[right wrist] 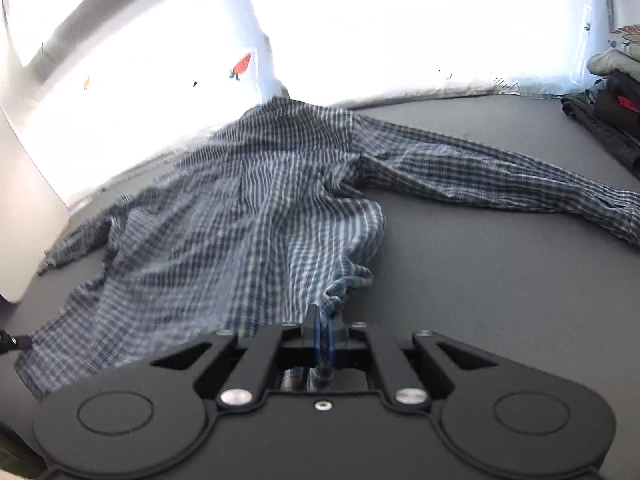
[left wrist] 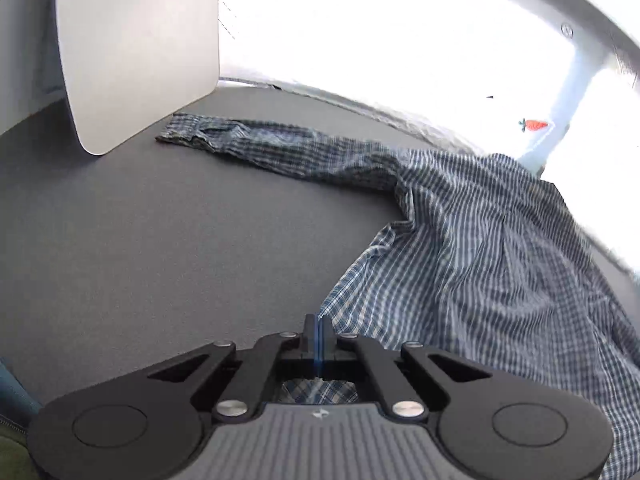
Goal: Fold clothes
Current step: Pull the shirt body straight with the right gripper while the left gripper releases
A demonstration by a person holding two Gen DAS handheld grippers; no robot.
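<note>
A blue and white checked shirt (left wrist: 480,248) lies spread on a grey table (left wrist: 160,240). One sleeve (left wrist: 276,148) stretches left toward a white panel. My left gripper (left wrist: 319,322) is shut on the shirt's hem corner, with checked cloth showing behind the jaws. In the right wrist view the same shirt (right wrist: 248,208) runs away from me, its other sleeve (right wrist: 500,176) reaching right. My right gripper (right wrist: 321,314) is shut on a bunched bit of hem; fabric also shows between the fingers' bases.
A white rounded panel (left wrist: 136,52) stands on the table at the back left. Bright white sheeting with small carrot prints (left wrist: 536,125) lies beyond the table's far edge. A pile of dark and light clothes (right wrist: 612,96) sits at the right edge.
</note>
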